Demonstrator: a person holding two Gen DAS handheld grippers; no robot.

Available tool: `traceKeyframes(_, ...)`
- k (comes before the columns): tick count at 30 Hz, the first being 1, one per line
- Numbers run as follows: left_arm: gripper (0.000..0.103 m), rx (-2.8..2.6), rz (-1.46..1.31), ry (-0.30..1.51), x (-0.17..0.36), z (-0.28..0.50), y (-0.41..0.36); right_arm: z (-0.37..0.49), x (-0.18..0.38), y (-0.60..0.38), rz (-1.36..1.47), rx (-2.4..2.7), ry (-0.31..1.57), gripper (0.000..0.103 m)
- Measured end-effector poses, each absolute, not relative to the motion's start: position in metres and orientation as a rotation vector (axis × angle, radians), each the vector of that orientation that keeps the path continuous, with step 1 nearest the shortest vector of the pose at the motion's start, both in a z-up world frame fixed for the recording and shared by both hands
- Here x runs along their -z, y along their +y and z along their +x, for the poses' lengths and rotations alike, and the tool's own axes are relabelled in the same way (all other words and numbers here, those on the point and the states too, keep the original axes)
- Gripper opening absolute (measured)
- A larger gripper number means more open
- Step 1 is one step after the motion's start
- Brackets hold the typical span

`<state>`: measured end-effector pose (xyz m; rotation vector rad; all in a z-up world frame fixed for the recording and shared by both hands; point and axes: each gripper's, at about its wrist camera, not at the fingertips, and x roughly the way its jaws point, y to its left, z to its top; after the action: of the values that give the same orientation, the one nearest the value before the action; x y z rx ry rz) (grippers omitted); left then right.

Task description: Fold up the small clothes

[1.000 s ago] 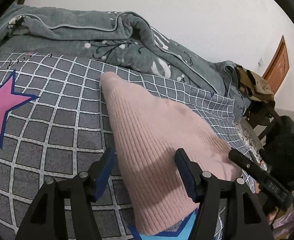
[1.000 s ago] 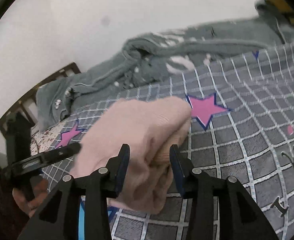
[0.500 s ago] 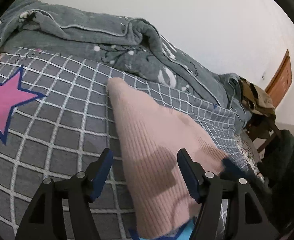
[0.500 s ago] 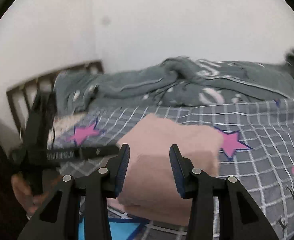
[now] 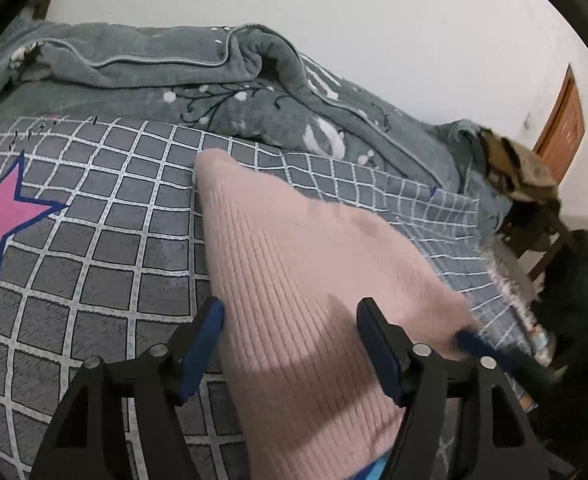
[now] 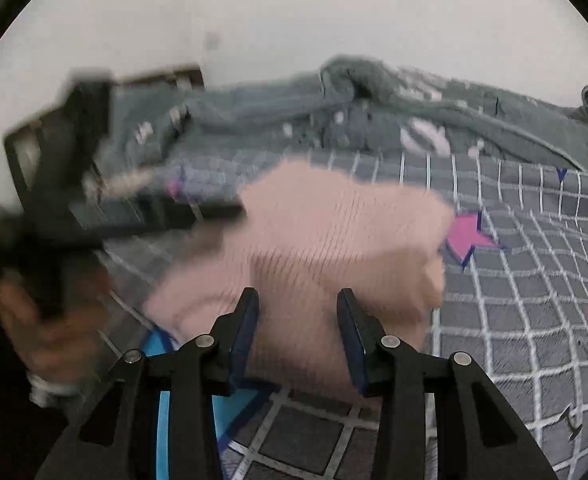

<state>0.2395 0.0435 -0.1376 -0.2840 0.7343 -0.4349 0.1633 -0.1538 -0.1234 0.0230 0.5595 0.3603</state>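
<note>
A pink ribbed knit garment [image 5: 294,272] lies folded on the grey checked bedspread [image 5: 93,248]. My left gripper [image 5: 289,344] is open, its jaws straddling the garment's near left edge just above it. In the right wrist view the same garment [image 6: 334,232] lies ahead, blurred by motion. My right gripper [image 6: 298,340] is open over the garment's near edge with nothing between the pads. The left gripper also shows in the right wrist view [image 6: 213,212], touching the garment's left side. A right fingertip [image 5: 470,342] shows at the garment's right corner.
A rumpled grey-green blanket [image 5: 213,80] lies along the far side of the bed by the white wall. Pink stars [image 5: 1,216] mark the bedspread. A wooden chair with clothes [image 5: 522,184] stands past the bed's right end, near a wooden door [image 5: 566,120].
My right gripper let go of the pink garment, opened wider and pulled back. The garment's lifted part now lies down flat. My left gripper stayed open and shifted slightly.
</note>
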Motion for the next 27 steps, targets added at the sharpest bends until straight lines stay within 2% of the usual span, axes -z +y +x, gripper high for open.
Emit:
traceKeyframes(3,0.070,0.413,-0.271,0.735,0.138,0.243,0.040,0.168,0.117,-0.165,0.032,-0.286,0.520,0.043)
traceKeyframes(10,0.072,0.403,-0.239,0.768,0.144,0.247,0.035,0.192,0.156,-0.179,-0.002,-0.193,0.639,0.043)
traceKeyframes(27,0.073,0.407,-0.238,0.775,0.146,0.247,0.038,0.205,0.142,-0.189,0.127,-0.195,0.640,0.044)
